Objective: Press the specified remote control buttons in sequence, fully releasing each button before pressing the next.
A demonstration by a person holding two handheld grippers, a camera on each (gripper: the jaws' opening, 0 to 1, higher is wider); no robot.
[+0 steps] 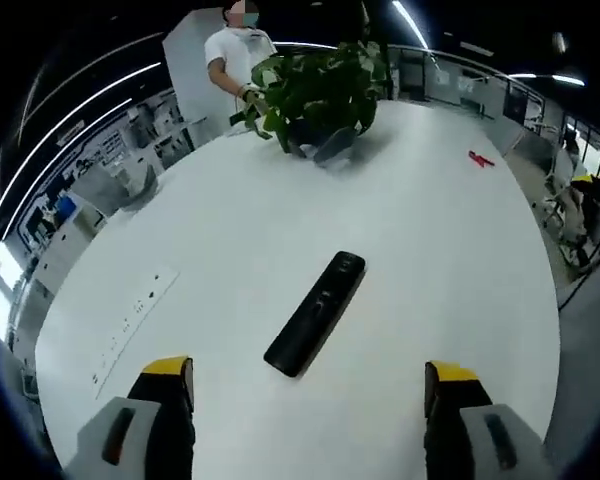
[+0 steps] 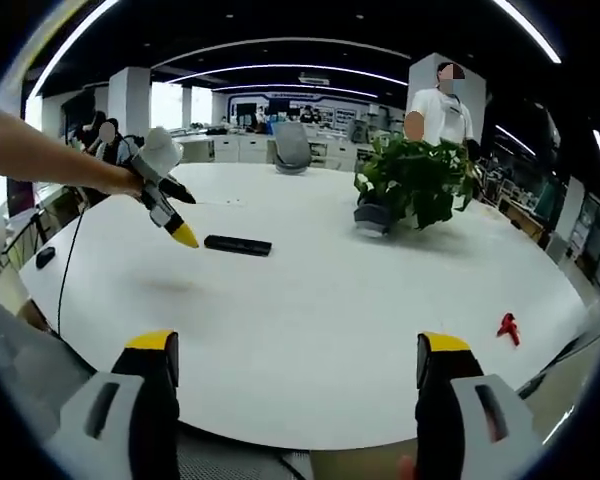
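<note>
A large round white table spreads across the left gripper view, and in the right gripper view the same table runs from edge to edge, set in an open-plan office with strip lights overhead. The room behind it is small and curved by the lens, so desks and chairs there are hard to make out.

A leafy green potted plant stands at the far side of the table; its dark pot is mostly hidden by leaves. In the right gripper view the plant sits right of centre. A person in a white shirt stands just behind it, cut off below the waist by the table and plant.

The black remote control lies flat on the table, slanted, near and between the left gripper's two yellow-tipped jaws, which stand wide apart, released and holding nothing. No buttons can be made out on the remote. In the right gripper view the remote appears as a thin dark bar, with the left gripper hanging just beside it, its yellow tip apart from the remote.

The right gripper is also released, jaws spread wide over the near table edge.

A small red object lies far off on the table; its shape is unclear.
</note>
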